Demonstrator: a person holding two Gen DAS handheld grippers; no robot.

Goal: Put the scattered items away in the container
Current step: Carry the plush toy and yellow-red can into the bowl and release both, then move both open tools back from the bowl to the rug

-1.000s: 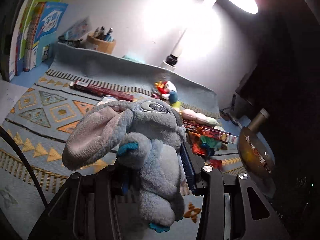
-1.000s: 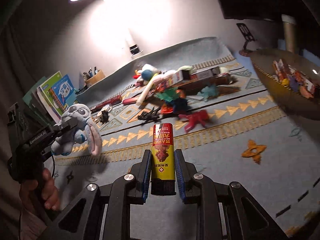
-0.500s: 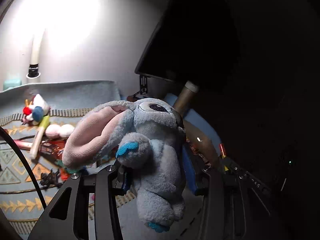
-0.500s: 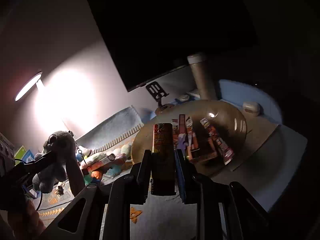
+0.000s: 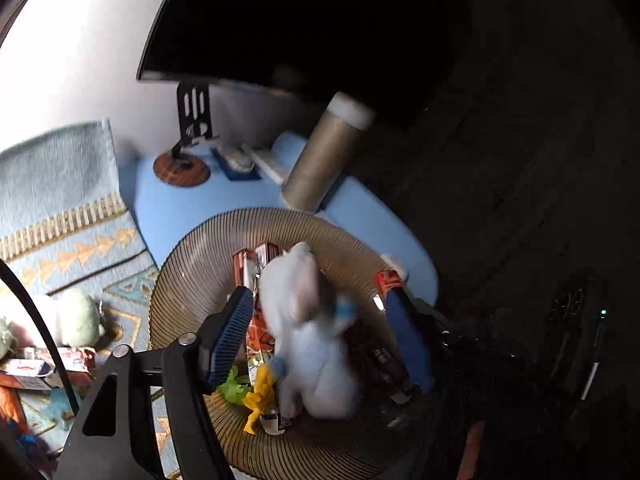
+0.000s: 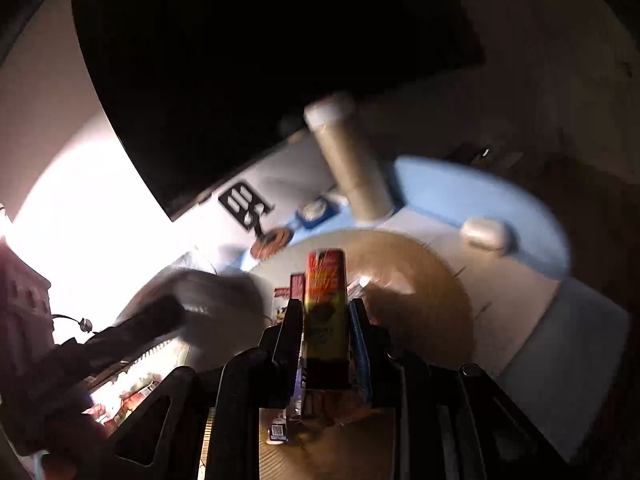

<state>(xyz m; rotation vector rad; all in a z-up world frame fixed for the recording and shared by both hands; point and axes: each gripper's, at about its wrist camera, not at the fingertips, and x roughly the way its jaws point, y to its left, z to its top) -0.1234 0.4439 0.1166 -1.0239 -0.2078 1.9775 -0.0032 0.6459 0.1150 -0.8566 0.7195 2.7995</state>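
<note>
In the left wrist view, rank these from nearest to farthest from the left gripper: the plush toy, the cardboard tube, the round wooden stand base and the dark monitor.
1. plush toy, between the open fingers of the left gripper, in the bowl.
2. cardboard tube, upright beyond the bowl's far rim.
3. round wooden stand base, farther back, left of the tube.
4. dark monitor, above and behind everything.

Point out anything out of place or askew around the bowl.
The plush toy lies blurred atop the packets in the bowl, inside the open left gripper. A green pompom and boxes lie on the rug outside it. Nothing looks spilled or damaged.
</note>
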